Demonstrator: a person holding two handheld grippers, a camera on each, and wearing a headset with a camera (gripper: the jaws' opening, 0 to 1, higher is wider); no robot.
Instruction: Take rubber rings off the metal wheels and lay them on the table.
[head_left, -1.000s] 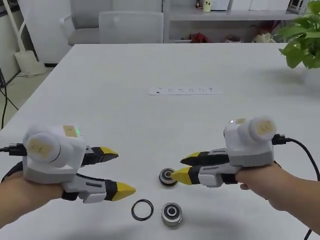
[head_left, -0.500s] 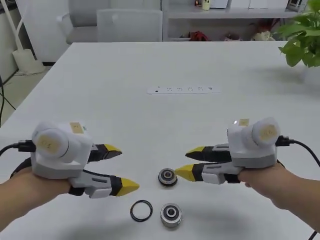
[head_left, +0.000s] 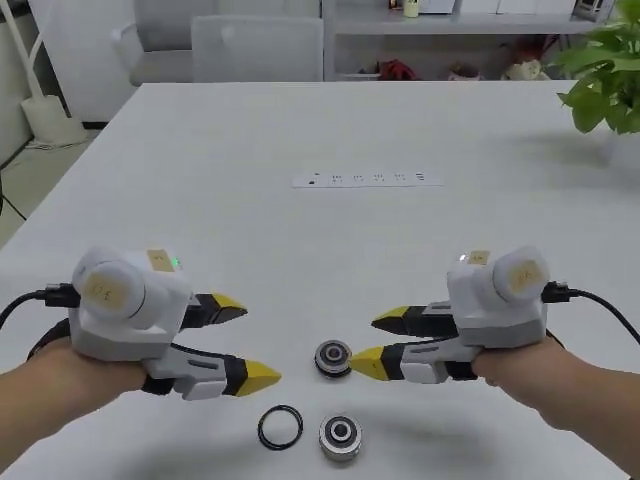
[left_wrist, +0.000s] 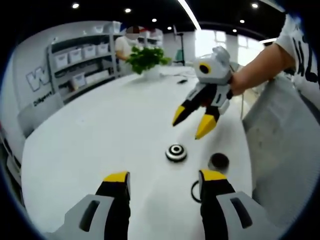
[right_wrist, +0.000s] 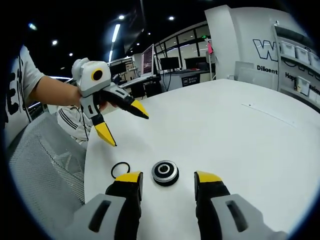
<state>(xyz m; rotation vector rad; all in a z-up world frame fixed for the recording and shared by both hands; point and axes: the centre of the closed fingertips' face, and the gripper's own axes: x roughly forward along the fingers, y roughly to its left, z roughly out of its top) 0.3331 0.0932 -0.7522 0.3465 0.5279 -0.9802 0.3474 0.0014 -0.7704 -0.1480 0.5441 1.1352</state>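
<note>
Near table edge: wheel w/ dark rim, ring prob. on, just off your right gripper tips; jaws wide, empty. Same for left gripper. At wheel's 7 o'clock: loose ring, by bare wheel. Steady hub w/ one, peel rim w/ other.

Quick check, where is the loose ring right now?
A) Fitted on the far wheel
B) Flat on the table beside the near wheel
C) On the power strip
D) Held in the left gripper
B: the ring lies flat on the table right beside the near wheel, while the left gripper and right gripper are both open and apart from it.
</note>
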